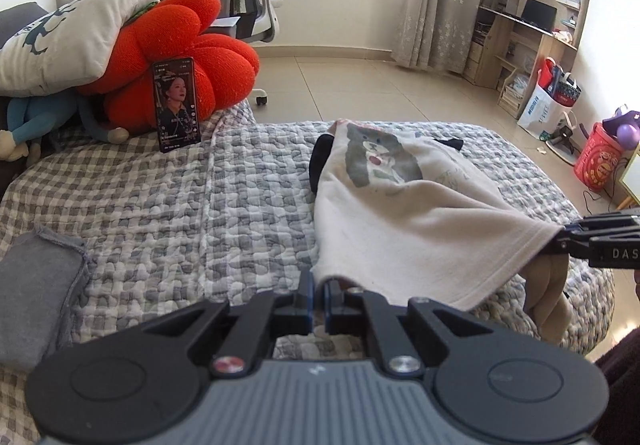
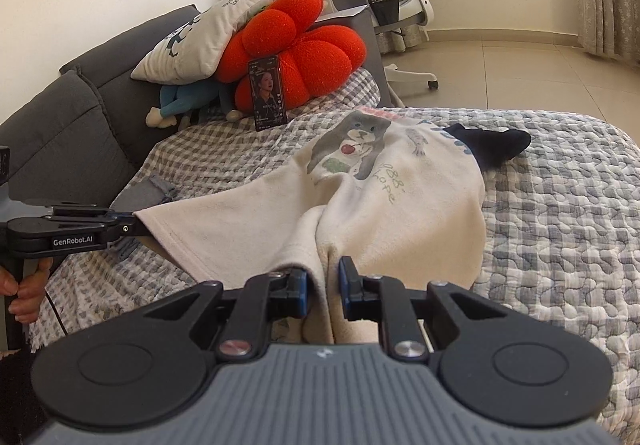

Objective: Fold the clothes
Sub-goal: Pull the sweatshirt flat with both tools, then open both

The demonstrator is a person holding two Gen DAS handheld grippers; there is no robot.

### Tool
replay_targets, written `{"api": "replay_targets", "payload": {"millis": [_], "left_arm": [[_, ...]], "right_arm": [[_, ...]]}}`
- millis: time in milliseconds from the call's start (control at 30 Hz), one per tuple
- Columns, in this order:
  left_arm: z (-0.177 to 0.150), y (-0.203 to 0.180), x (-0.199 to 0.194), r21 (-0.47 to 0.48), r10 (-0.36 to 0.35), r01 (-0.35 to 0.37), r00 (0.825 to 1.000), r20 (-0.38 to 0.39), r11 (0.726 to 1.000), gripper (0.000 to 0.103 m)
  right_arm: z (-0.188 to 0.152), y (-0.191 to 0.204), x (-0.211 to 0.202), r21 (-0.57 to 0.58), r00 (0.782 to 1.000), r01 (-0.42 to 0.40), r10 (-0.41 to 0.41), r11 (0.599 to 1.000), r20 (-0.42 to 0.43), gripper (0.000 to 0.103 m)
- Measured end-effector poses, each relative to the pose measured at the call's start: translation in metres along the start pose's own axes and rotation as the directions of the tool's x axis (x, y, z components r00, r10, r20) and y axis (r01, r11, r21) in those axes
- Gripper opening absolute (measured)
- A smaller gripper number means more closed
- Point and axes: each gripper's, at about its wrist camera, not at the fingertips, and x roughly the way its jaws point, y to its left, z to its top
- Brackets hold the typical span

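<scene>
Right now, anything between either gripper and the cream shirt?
No. The left gripper and right gripper are each shut on the cream shirt hem. Nothing lies on the shirt; a dark garment pokes out beneath its far side.

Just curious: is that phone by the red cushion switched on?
On. The phone stands upright against the red cushion, its screen lit with a picture.

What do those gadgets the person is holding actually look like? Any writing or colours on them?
Each is a black two-finger gripper on a ribbed grey body with two round black discs, silver screws, one reddish, and blue finger pads. From the side, the left gripper reads "GenRobot.AI" in white above a black handle with a thin black cable; the right gripper shows white letters "DAS". A dark sleeve shows at the edge.
</scene>
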Motion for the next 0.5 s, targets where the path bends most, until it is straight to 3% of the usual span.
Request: {"api": "replay_targets", "payload": {"millis": [500], "left_arm": [[-0.019, -0.002, 0.032, 0.126, -0.001, 0.023, 0.985, -0.171, 0.992, 0.005]], "right_arm": [[-0.009, -0.001, 0.023, -0.034, 0.984, -0.027, 0.021, 0.999, -0.176, 0.020]]}}
